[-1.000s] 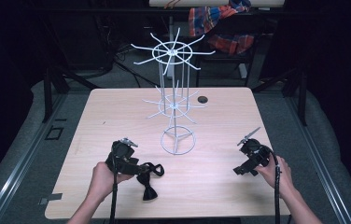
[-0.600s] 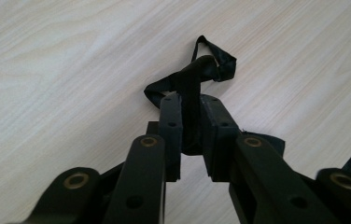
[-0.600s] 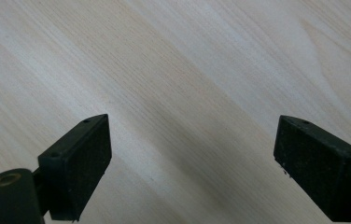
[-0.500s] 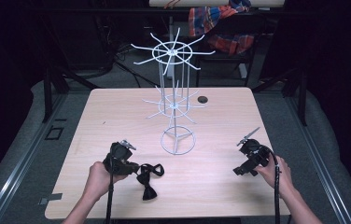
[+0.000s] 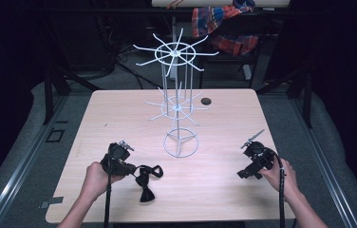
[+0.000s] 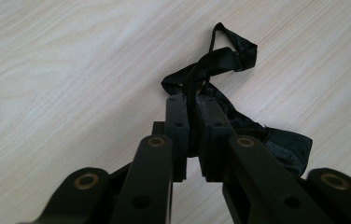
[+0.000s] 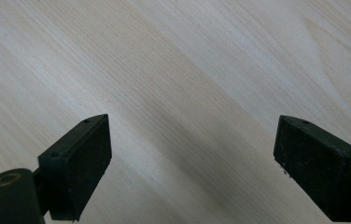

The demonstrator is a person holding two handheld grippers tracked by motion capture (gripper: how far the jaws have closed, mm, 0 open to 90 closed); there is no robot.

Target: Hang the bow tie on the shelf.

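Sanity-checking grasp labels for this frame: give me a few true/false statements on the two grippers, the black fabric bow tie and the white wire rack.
1. The left gripper is clamped on the black fabric bow tie. True.
2. The right gripper holds a strap. False: its jaws stand wide apart over bare light wooden table.
3. The black bow tie hangs from the white wire rack. False: it lies on the table, in front of the rack.
4. A small dark round thing lies behind the rack. True.
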